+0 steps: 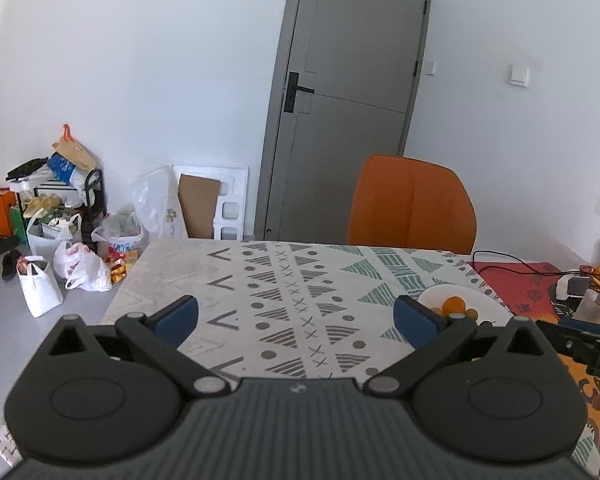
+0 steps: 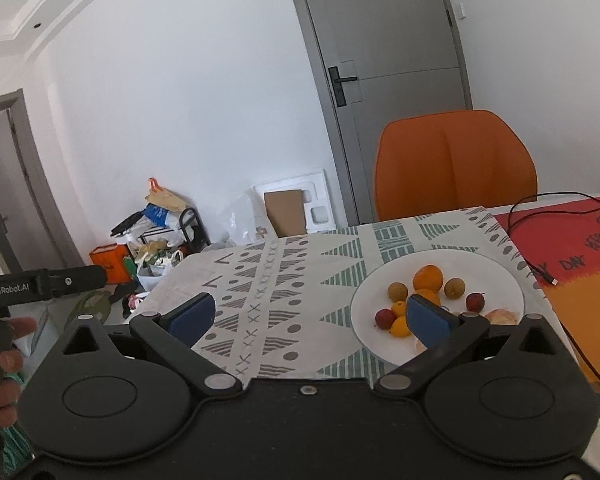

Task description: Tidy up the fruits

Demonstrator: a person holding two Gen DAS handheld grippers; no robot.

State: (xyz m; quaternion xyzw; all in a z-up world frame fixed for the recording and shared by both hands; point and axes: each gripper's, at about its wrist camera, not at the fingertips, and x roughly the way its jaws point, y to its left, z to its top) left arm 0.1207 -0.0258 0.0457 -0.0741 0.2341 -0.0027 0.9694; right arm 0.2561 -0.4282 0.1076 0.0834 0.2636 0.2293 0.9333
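A white plate point(image 2: 496, 280) on the patterned tablecloth holds several small fruits: an orange point(image 2: 428, 278), brown round fruits point(image 2: 397, 291), small red fruits point(image 2: 385, 318) and yellow ones point(image 2: 400, 327). My right gripper point(image 2: 310, 318) is open and empty above the table, its right finger in front of the plate's near side. In the left wrist view the plate point(image 1: 488, 304) lies to the right, with an orange point(image 1: 454, 304) on it. My left gripper point(image 1: 296, 316) is open and empty over bare tablecloth, left of the plate.
An orange chair point(image 2: 456, 164) stands behind the table by a grey door point(image 2: 384, 60). A red mat point(image 2: 572, 240) with a black cable point(image 2: 540, 272) covers the table's right side. Bags and boxes point(image 1: 60, 232) crowd the floor at the left.
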